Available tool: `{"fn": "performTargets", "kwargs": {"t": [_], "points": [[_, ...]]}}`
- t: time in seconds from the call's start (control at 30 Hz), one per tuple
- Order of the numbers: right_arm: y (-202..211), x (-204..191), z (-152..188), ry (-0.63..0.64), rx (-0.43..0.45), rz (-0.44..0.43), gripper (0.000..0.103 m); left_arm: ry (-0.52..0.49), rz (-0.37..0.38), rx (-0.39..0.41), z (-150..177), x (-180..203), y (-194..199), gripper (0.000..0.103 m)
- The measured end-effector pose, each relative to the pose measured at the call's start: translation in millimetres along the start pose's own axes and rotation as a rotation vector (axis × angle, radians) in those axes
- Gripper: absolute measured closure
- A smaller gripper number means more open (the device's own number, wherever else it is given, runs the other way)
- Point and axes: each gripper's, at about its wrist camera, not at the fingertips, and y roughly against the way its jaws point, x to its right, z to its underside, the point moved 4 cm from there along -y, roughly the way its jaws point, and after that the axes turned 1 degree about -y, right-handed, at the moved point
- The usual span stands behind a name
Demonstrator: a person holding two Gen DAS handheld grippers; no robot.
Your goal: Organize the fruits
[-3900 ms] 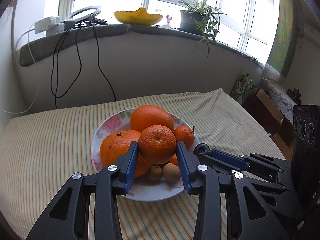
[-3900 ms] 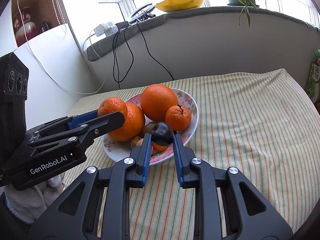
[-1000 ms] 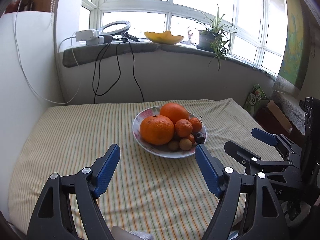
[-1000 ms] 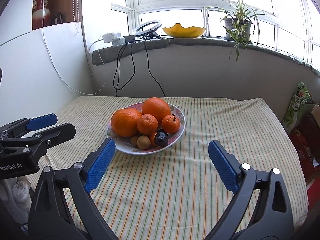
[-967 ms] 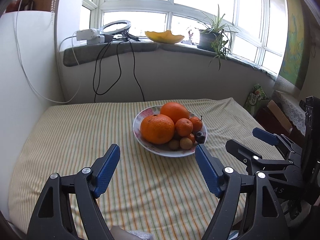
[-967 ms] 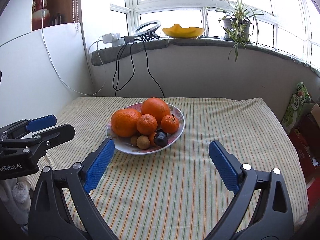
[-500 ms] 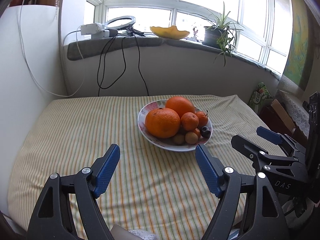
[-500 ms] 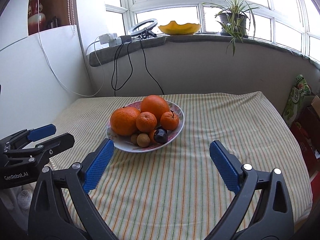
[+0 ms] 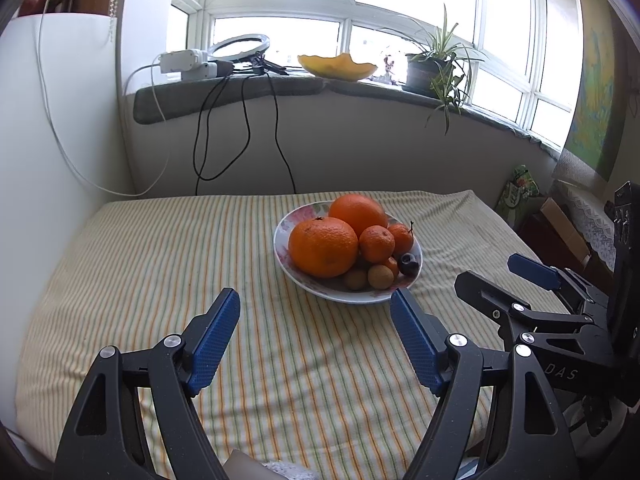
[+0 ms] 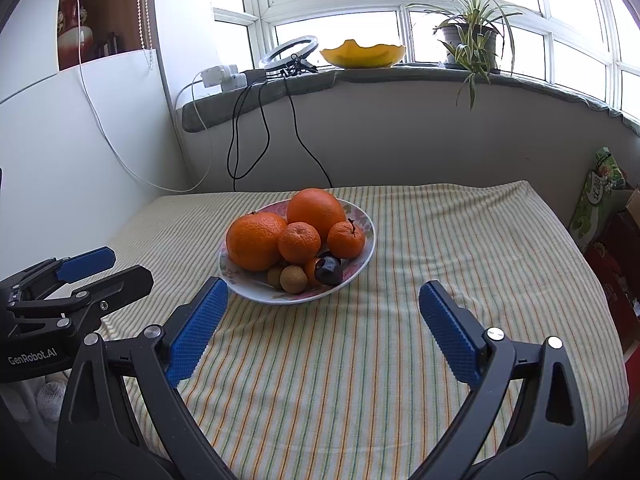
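On the striped tablecloth [image 9: 168,264], seen from the left wrist, the floral plate [image 9: 285,229] sits mid-table with all the fruit heaped on it; the left gripper [image 9: 316,338] hangs short of it, jaws spread wide and empty; the right gripper [image 9: 532,272] stands beside, also apart; gathering looks complete, so the next move is probably a final check or withdrawal; from the right wrist, the right gripper [image 10: 322,328] gapes empty near the plate [image 10: 370,240]; counted: two large oranges [image 10: 256,246], two mandarins [image 10: 300,242], one dark plum [image 10: 329,272], two brown longans [image 10: 294,279], one partly hidden small orange fruit
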Motion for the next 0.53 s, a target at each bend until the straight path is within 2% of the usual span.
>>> {"fn": "performTargets", "kwargs": {"t": [0.53], "points": [[-2.5,-0.5,1.9,-0.001,-0.004,0.001,0.005,0.002,-0.001,0.012,0.9,-1.2,0.3,0.025]]}}
